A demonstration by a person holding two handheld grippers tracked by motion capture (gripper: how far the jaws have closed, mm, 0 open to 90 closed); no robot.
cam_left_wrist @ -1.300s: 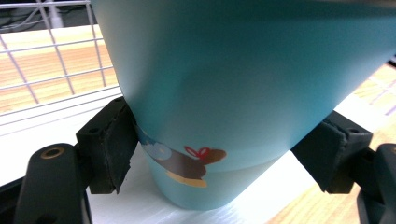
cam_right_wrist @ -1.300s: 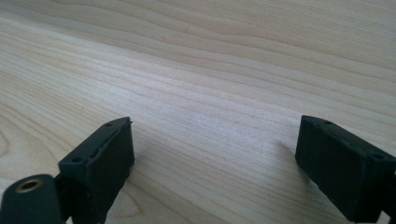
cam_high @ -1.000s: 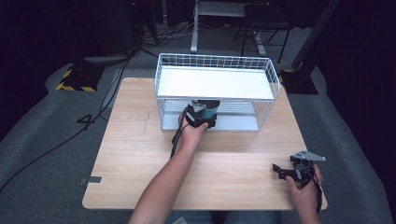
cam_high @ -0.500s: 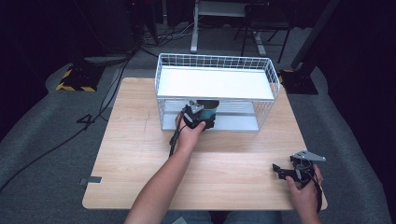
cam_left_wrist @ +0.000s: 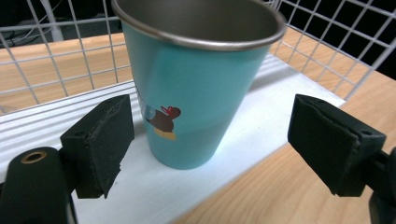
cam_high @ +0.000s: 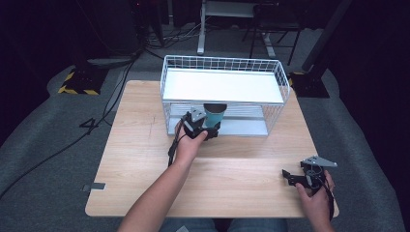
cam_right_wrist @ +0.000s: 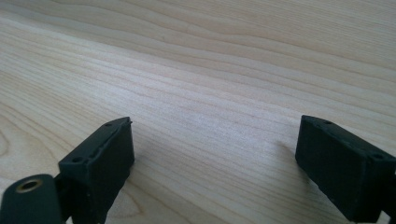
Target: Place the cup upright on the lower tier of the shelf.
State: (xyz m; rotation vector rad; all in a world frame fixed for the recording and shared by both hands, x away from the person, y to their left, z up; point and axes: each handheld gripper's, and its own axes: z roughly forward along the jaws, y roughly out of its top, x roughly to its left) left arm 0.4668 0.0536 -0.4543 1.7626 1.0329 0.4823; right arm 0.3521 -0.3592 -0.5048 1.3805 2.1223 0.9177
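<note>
Teal cup, rim cut off, between open left hand-held gripper jaws

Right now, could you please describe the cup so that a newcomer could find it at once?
Start at the white wire rack on the wooden table. On its lower shelf stands the cup, between the open left gripper's jaws: teal, metal-rimmed, with a small cartoon figure.

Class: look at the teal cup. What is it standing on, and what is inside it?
The teal cup stands upright on the wire rack's white lower shelf. Its grey inner wall shows; its bottom is hidden.
</note>
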